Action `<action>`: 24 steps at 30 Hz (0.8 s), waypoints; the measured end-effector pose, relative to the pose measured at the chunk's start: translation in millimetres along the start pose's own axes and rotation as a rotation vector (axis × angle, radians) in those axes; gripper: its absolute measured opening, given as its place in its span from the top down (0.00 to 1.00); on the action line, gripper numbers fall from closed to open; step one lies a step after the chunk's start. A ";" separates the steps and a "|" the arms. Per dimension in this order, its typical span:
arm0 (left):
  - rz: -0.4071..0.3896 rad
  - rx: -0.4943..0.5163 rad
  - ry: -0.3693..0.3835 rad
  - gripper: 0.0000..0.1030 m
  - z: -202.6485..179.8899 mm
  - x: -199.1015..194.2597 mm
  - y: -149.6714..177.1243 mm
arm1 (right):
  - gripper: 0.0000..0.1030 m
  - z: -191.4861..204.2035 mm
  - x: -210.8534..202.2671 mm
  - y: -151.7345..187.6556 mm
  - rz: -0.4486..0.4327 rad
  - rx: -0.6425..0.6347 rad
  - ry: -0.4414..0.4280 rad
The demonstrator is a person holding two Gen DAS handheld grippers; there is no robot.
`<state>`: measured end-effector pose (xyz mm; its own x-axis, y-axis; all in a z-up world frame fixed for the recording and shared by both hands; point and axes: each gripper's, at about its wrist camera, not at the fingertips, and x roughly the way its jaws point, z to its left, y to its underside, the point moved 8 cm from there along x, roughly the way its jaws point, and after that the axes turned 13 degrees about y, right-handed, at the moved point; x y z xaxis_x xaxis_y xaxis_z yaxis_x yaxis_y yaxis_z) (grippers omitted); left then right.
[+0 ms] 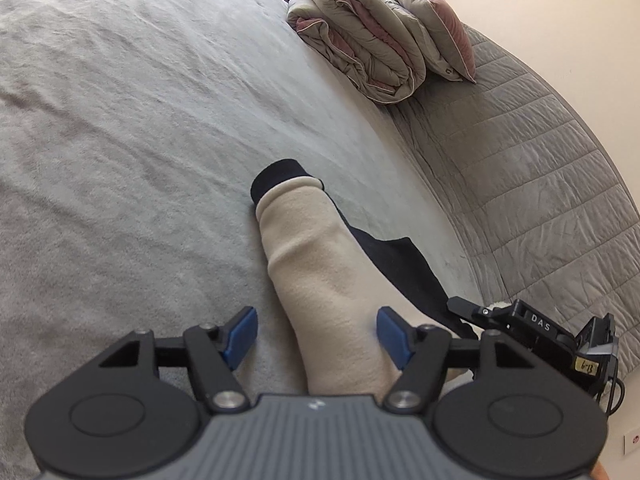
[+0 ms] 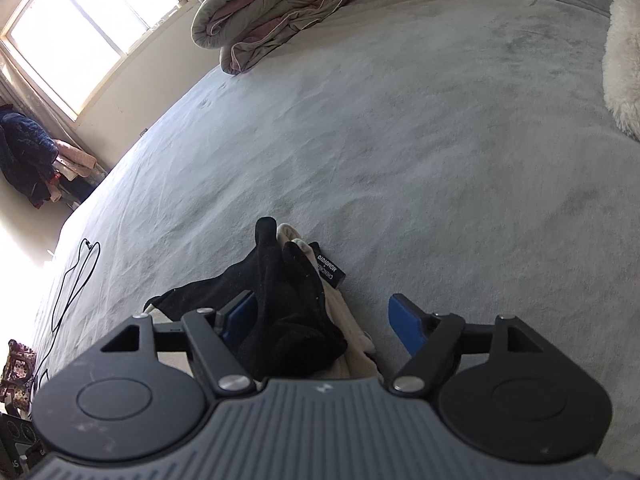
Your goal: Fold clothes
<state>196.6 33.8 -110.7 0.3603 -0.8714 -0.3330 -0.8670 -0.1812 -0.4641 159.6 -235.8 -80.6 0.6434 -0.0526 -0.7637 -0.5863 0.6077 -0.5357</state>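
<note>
A garment with beige fleece lining and black outer fabric lies on the grey bed. In the left wrist view its beige sleeve (image 1: 320, 264) with a black cuff (image 1: 276, 178) stretches away from my left gripper (image 1: 318, 334), which stands open with the sleeve between its blue pads. My right gripper (image 1: 520, 328) shows at the right edge there, beside the cloth. In the right wrist view bunched black fabric (image 2: 288, 304) and beige lining (image 2: 348, 320) lie between the open fingers of the right gripper (image 2: 324, 320); a black label (image 2: 330, 268) shows beyond.
A folded grey-pink duvet (image 1: 360, 44) and a pillow (image 1: 428, 16) lie at the bed's head by the quilted headboard (image 1: 540, 184). A white fluffy item (image 2: 624, 60) sits at the right, a black cable (image 2: 76, 280) at the left. The grey bed surface (image 2: 400, 140) spreads ahead.
</note>
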 end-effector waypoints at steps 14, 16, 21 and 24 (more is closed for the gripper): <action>-0.043 -0.039 -0.050 0.35 6.1 -12.0 -8.8 | 0.21 -20.1 -2.2 -9.2 0.042 0.016 -0.164; -0.056 -0.050 -0.051 0.35 4.3 -12.5 -13.5 | 0.19 -23.3 -1.8 -10.9 0.049 0.017 -0.186; -0.073 -0.136 -0.062 0.36 10.5 6.0 -15.5 | 0.18 -26.7 8.9 -13.6 0.097 0.056 -0.257; -0.100 -0.138 -0.073 0.36 7.2 15.7 -11.4 | 0.18 -18.8 21.8 -7.6 0.160 0.069 -0.297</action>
<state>214.7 25.5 -116.5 0.4668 -0.8115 -0.3515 -0.8628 -0.3306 -0.3826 168.9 -256.5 -100.0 0.6671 0.2743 -0.6926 -0.6632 0.6420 -0.3846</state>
